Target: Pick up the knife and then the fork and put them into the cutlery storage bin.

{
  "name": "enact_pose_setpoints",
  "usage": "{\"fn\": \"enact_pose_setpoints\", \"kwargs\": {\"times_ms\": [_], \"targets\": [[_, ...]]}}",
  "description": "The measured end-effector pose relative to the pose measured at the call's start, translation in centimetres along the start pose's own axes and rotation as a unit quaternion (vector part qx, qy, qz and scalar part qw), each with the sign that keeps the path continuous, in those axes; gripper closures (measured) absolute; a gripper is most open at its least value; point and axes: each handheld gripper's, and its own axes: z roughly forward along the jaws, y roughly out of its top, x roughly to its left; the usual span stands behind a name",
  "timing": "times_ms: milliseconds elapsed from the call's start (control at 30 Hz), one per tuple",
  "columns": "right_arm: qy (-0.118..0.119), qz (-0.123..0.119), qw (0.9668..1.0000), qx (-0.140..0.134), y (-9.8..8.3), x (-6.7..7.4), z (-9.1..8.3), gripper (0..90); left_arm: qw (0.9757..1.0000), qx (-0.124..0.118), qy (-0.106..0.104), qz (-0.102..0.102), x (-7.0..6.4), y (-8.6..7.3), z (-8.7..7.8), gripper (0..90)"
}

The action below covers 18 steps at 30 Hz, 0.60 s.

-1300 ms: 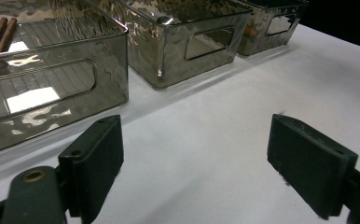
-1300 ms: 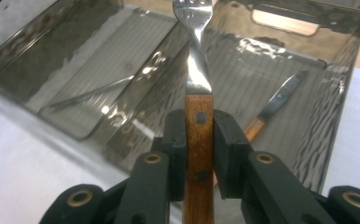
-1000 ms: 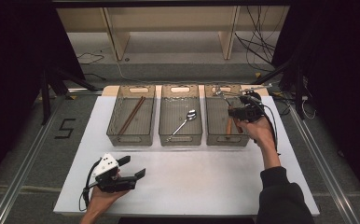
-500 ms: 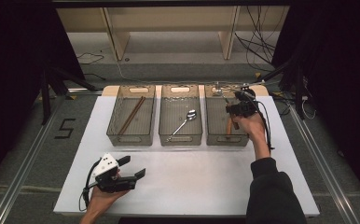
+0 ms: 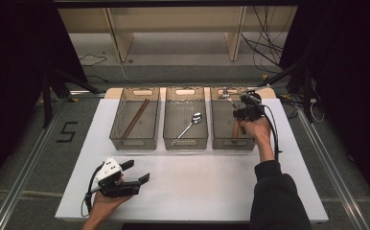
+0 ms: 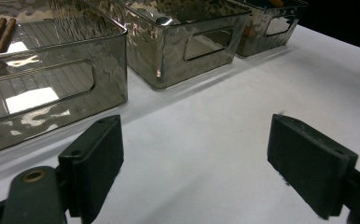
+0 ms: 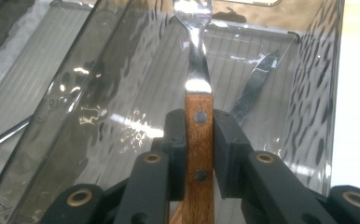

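My right gripper (image 7: 199, 126) is shut on the wooden handle of a fork (image 7: 199, 93), whose steel head points toward the far wall of the right bin (image 7: 308, 107). In the high view this gripper (image 5: 240, 112) hangs over the right bin (image 5: 221, 142). A knife blade (image 7: 255, 88) lies on that bin's floor. My left gripper (image 5: 134, 171) rests near the table's front left, open, its pads (image 6: 94, 156) wide apart over bare white tabletop with nothing between them.
Three clear grey bins stand in a row at the back of the white table (image 5: 197, 187). The left bin (image 5: 121, 136) holds chopsticks (image 5: 135, 118), and the middle bin (image 5: 169, 139) holds a spoon (image 5: 189, 125). Cables trail off the table's right side.
My right gripper has shifted a little to the left and lower over the right bin, with the fork still in it. The left gripper has stayed put.
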Motion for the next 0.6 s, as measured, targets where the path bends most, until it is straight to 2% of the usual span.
{"fn": "enact_pose_setpoints", "kwargs": {"times_ms": [267,300,400,600], "targets": [[-0.003,-0.003,1.0000,0.007,-0.4,0.0,0.6,76.1,1.0000,0.003,-0.004,-0.001,-0.1,0.0,0.1,18.0],[0.000,-0.005,1.0000,0.007,-0.5,-0.1,0.6,74.7,1.0000,0.003,-0.003,-0.001,-0.1,0.0,0.1,18.0],[0.021,0.002,0.9998,-0.001,-0.4,0.0,0.2,63.0,1.0000,0.001,-0.003,-0.003,-0.1,0.0,0.1,18.0],[0.048,-0.017,0.9986,-0.013,-0.6,0.7,-0.9,59.5,1.0000,0.001,-0.003,-0.005,-0.1,0.0,0.1,18.0]]}}
